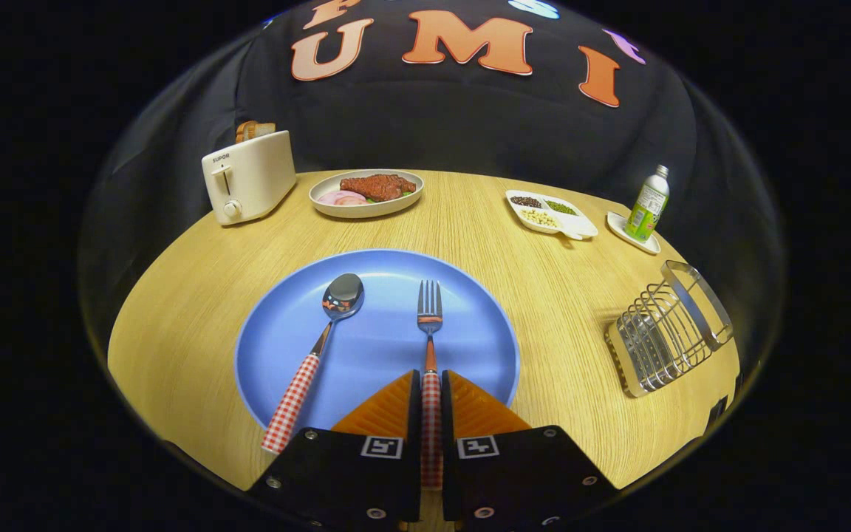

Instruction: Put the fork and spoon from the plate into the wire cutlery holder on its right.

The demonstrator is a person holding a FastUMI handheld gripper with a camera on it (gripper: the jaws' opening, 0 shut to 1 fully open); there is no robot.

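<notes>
At lower centre the gripper (431, 378) pinches the fork (430, 347) by its checked handle, tines ahead on the blue plate (377, 347), spoon (315, 358) left, wire cutlery holder (665, 332) at right.

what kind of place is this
Likely a staged dining table in a booth: a toaster, a plate of meat and a blue plate on wood, the tongs closed on the fork.
</notes>
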